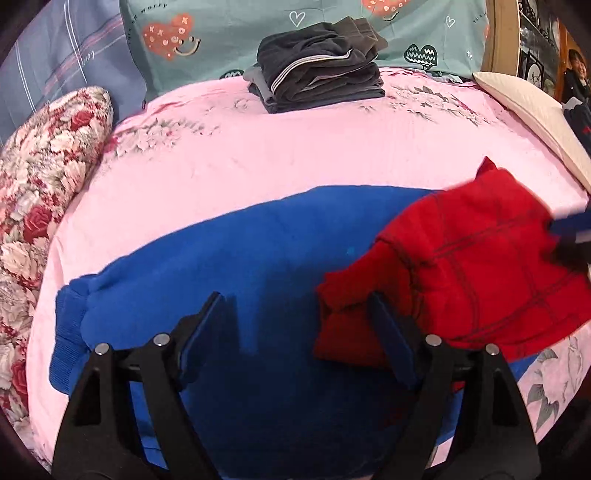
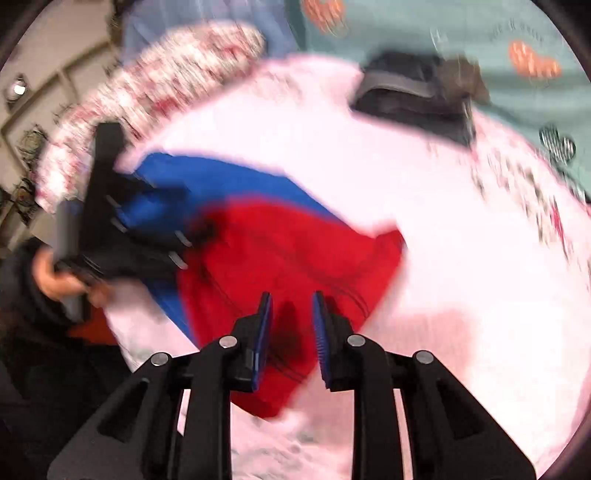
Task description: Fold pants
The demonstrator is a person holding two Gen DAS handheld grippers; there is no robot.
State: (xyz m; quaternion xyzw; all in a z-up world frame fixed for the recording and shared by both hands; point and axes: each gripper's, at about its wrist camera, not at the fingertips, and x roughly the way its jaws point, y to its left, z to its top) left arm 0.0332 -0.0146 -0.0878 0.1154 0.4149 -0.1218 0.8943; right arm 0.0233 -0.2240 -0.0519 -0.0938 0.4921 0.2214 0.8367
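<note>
Blue-and-red pants lie on the pink bedsheet [image 1: 258,155]. The blue part [image 1: 229,266] spreads across the near middle; the red part [image 1: 480,266] is folded over it at the right. My left gripper [image 1: 299,310] is open just above the blue cloth, its right finger by the red fold's edge. My right gripper [image 2: 291,325] hovers over the red cloth [image 2: 295,251] with its jaws a small gap apart and nothing between them; this view is blurred. It also shows at the right edge of the left wrist view [image 1: 572,232]. The left gripper shows in the right wrist view [image 2: 122,218].
A stack of folded dark pants [image 1: 317,74] sits at the far side of the bed by a teal pillow [image 1: 258,26]. A floral cushion [image 1: 48,155] lies at the left, a cream pillow [image 1: 532,110] at the right.
</note>
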